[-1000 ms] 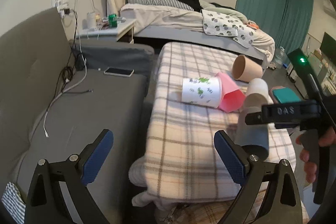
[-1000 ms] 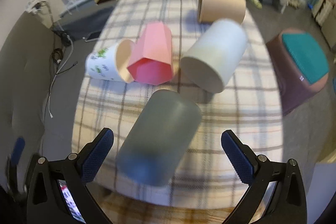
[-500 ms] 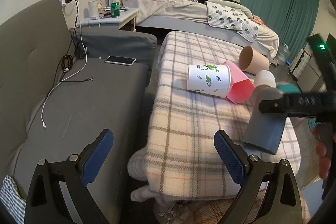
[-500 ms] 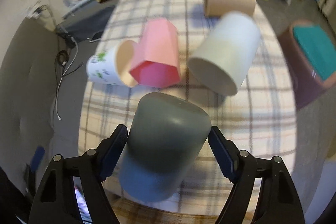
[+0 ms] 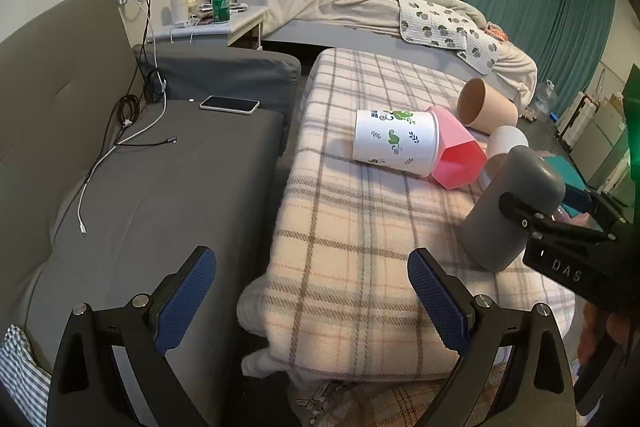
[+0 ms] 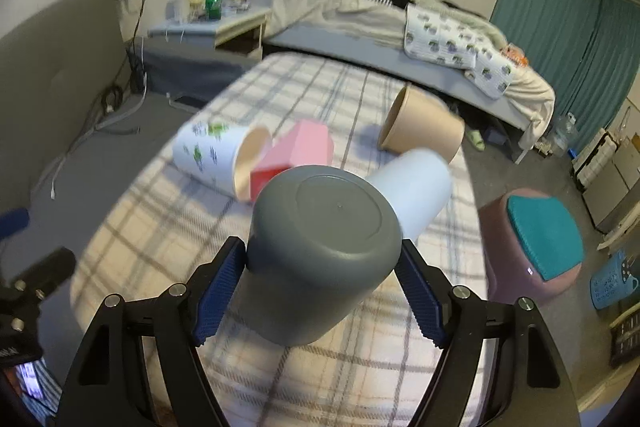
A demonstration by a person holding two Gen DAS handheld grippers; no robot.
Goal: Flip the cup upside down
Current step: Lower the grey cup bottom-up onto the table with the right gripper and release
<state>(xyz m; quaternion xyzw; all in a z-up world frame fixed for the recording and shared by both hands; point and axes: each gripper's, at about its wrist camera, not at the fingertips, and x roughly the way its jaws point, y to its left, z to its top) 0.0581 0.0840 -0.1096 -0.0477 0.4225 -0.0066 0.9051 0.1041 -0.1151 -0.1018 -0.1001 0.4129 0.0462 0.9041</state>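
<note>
My right gripper (image 6: 320, 287) is shut on a grey cup (image 6: 320, 251), its blue pads pressing both sides. The cup is tilted up, its closed base toward the camera, its mouth down near the plaid blanket (image 6: 168, 227). In the left wrist view the grey cup (image 5: 512, 211) leans at the blanket's right edge, held by the right gripper (image 5: 560, 239). My left gripper (image 5: 312, 299) is open and empty, low over the blanket's near left corner.
On the blanket (image 5: 360, 227) lie a white leaf-print cup (image 5: 394, 143), a pink cup (image 5: 460, 159), a tan cup (image 5: 486, 105) and a white cup (image 6: 416, 187). A grey sofa (image 5: 160, 187) with a phone (image 5: 230, 104) is left. A stool (image 6: 536, 243) stands right.
My right gripper closed on the grey cup, which lay on its side, and tipped it base-up. The left gripper stayed open and drew back a little.
</note>
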